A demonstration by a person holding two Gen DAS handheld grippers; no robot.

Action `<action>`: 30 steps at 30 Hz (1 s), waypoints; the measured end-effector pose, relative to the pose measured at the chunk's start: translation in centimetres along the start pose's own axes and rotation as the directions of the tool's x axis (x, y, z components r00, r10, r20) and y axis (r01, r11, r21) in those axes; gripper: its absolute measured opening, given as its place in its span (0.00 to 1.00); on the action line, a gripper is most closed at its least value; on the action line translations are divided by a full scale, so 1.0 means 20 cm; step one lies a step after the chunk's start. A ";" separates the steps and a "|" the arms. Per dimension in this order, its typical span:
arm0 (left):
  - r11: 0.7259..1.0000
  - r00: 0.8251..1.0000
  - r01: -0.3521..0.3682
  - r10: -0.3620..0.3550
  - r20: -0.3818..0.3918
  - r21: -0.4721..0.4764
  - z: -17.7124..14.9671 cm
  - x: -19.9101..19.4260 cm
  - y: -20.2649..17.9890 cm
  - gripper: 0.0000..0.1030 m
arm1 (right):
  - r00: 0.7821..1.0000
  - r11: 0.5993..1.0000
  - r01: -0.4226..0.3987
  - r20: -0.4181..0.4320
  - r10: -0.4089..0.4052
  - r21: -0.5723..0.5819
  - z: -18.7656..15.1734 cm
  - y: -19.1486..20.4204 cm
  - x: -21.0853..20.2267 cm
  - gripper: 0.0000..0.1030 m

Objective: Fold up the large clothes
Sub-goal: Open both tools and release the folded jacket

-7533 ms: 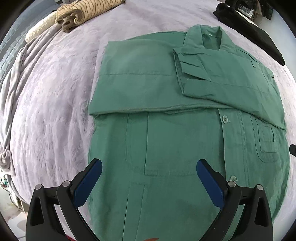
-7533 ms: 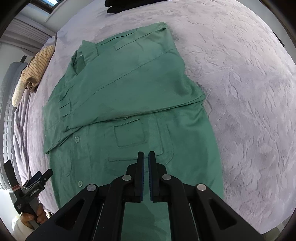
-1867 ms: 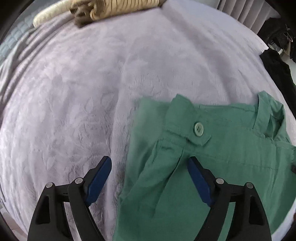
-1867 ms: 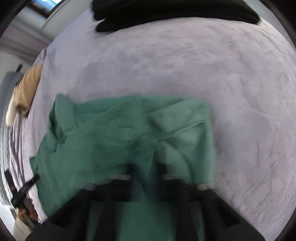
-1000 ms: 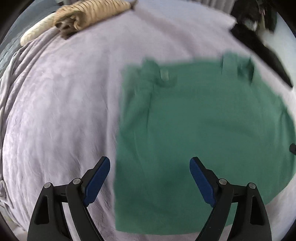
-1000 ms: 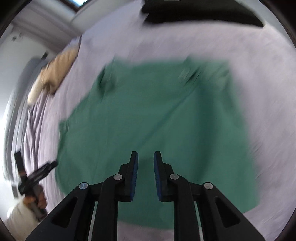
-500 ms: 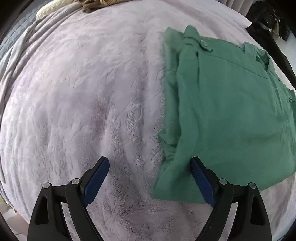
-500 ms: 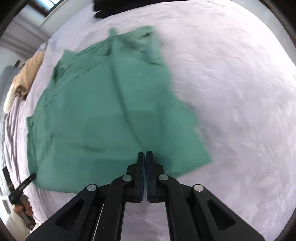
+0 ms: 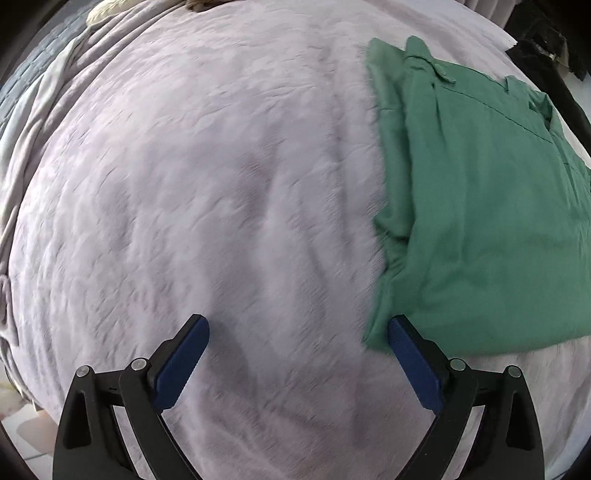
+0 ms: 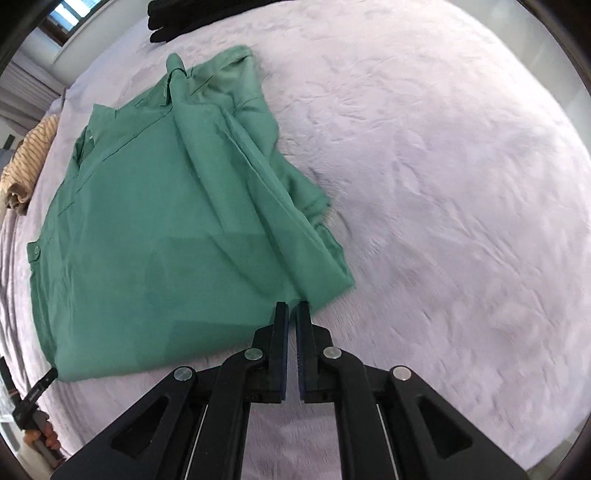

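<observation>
Left tongs [image 9: 297,360]: jaws wide and opening further, nothing between them, only bedspread below; inner blue pad [image 9: 413,365] just beside the shirt's near corner, not on it.
Right tongs [image 10: 291,345]: shut, tips at the shirt's near edge; whether any cloth is pinched cannot be told.
Green shirt [image 10: 155,236]: folded into a rough rectangle on the bed [image 10: 443,184]; lies to the right of the left tongs and ahead-left of the right tongs; long axis running away from both; collar at the far end.
Nearer hand: right, judged; left stands off the side edge.
Beige striped bundle [image 10: 27,162]: far, well apart.
Black garment [image 10: 184,16]: farthest, beyond the collar.
Writing: none readable.
</observation>
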State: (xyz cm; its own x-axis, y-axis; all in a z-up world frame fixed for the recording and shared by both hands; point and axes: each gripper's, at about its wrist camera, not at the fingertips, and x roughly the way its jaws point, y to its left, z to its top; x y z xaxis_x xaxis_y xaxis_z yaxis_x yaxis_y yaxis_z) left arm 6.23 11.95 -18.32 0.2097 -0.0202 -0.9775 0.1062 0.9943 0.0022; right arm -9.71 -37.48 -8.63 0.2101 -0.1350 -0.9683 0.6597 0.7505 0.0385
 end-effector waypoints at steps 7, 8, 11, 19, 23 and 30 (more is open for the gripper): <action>0.999 0.999 -0.016 0.014 -0.051 -0.038 -0.20 -0.08 0.13 0.95 | 0.998 0.999 -0.037 -0.045 0.038 0.019 -0.12 0.11 -0.08 0.05; 0.999 0.999 -0.014 0.012 -0.050 -0.037 -0.23 -0.10 0.14 0.95 | 0.998 0.999 -0.042 -0.052 0.043 0.020 -0.12 0.13 -0.08 0.05; 0.999 0.999 -0.007 0.006 -0.051 -0.031 -0.29 -0.17 0.14 0.95 | 0.995 0.998 -0.063 -0.071 0.064 0.011 -0.16 0.23 -0.09 0.05; 1.000 0.998 0.004 -0.006 -0.056 -0.025 -0.41 -0.30 0.10 0.95 | 0.990 0.994 -0.103 -0.104 0.098 -0.038 -0.26 0.48 -0.10 0.46; 1.000 0.998 -0.004 0.004 -0.061 -0.007 -0.45 -0.35 0.07 0.95 | 0.985 0.989 -0.123 -0.129 0.112 -0.080 -0.34 0.60 -0.12 0.47; 1.000 1.000 0.003 -0.003 -0.023 -0.012 -0.53 -0.47 0.06 1.00 | 0.979 0.982 -0.147 -0.162 0.127 -0.118 -0.44 0.69 -0.15 0.57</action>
State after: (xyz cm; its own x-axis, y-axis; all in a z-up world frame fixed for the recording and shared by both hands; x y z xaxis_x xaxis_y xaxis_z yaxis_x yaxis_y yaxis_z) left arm -5.91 14.47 -11.34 0.1872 -0.0207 -0.9821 0.0954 0.9954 -0.0028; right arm -7.52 -21.04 -7.25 0.1729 0.0679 -0.9826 0.5316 0.8334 0.1511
